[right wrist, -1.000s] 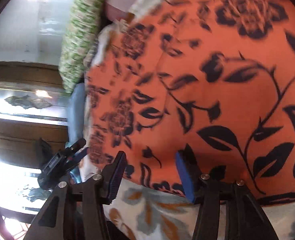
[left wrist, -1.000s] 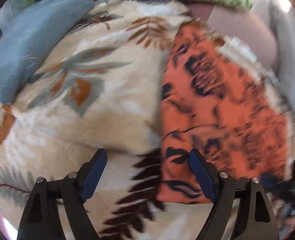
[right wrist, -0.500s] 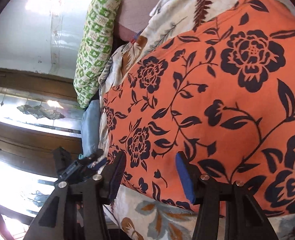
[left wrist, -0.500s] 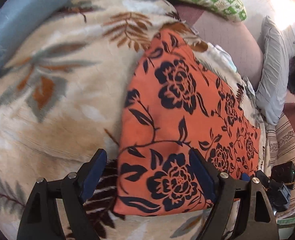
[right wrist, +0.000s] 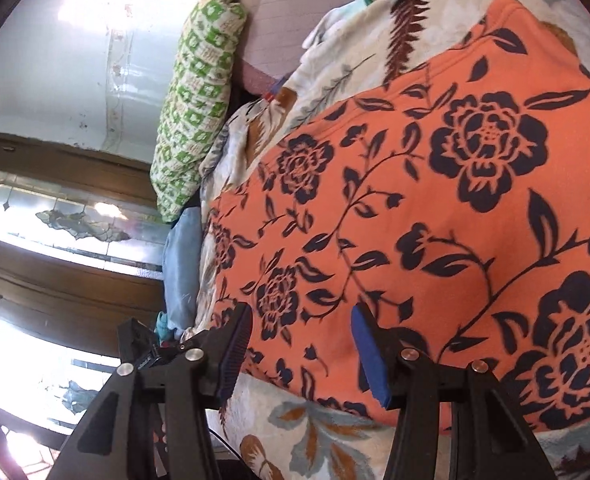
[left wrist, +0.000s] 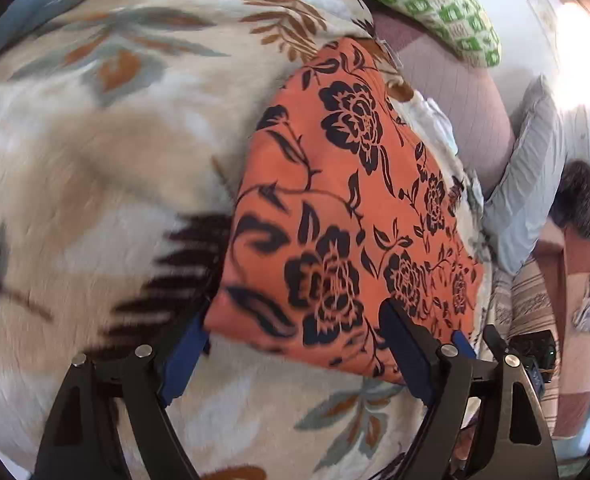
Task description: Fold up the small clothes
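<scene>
Orange flowered cloth (left wrist: 347, 216) spread flat on a leaf-patterned blanket (left wrist: 95, 152) on a bed.

Left claw (left wrist: 295, 344) spread wide above the cloth's near corner, gripping nothing; right claw (right wrist: 301, 350) half spread above the cloth's edge, likewise gripping nothing; green-checked pillow (right wrist: 199, 96) beyond.

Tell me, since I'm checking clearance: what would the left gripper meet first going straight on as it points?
Probably the orange garment: the left gripper, open, points down at its near corner on the blanket. Depth is unclear.
</scene>
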Demonstrator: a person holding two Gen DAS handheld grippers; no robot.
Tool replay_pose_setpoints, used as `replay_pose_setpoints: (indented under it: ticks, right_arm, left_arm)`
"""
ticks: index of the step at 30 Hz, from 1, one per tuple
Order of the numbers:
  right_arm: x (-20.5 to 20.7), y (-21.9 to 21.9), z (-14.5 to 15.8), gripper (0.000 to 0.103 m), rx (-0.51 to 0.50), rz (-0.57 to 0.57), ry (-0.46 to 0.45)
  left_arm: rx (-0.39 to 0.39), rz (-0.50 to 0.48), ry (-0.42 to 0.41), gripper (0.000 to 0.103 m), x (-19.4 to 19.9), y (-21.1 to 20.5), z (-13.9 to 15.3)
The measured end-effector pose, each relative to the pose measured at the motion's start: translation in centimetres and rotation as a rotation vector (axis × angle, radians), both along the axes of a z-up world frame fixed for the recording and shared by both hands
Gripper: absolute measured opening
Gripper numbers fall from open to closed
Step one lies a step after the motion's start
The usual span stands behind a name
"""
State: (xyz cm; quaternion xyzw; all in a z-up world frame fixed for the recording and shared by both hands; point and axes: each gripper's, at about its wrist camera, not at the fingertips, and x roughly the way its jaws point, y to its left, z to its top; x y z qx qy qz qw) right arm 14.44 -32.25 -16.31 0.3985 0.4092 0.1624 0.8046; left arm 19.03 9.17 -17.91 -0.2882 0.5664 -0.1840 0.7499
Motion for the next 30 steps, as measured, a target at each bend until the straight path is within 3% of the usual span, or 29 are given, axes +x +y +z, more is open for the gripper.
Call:
replay_pose_setpoints:
  ticks: [4, 6, 11, 17, 22, 23, 26, 30]
  right_arm:
    - [-0.5, 0.5, 0.4, 0.055, -0.006, 0.012, -0.018]
    - [-0.8, 0.4, 0.4, 0.055, 0.009, 0.014, -0.024]
    - [-1.3, 0.0, 0.8, 0.055, 0.008, 0.005, -0.044]
    - [-1.1, -0.4, 0.3, 0.055, 0.008, 0.006, -0.020]
    - [-1.1, -0.6, -0.5, 0.055, -0.009, 0.003, 0.006]
    - [-1.2, -0.7, -0.6, 0.055, -0.016, -0.001, 0.009]
    - [-1.3, -1.3, -0.8, 0.055, -0.037, -0.028, 0.015]
    - [-1.6, -2.3, -0.7, 0.055, 0.004, -0.054, 0.006]
  left_arm:
    - [-0.015, 0.115, -0.050, 0.085, -3.0, 1.4, 0.2]
    - [-0.075, 0.135, -0.055, 0.085, -3.5, 1.3, -0.1]
    - [-0.110, 0.167, -0.047, 0.085, -2.6, -0.3, -1.5]
    - [-0.080, 0.228, -0.155, 0.085, -0.8, -1.6, -1.3]
    - [-0.156, 0.286, -0.197, 0.083, 0.0, -1.4, -2.3]
    - [-0.163, 0.277, -0.216, 0.080, 0.2, -1.5, -2.1]
    - [-0.137, 0.254, -0.254, 0.042, 0.5, -2.0, -1.6]
    - [-0.132, 0.226, -0.324, 0.028, 0.3, -2.4, -0.8]
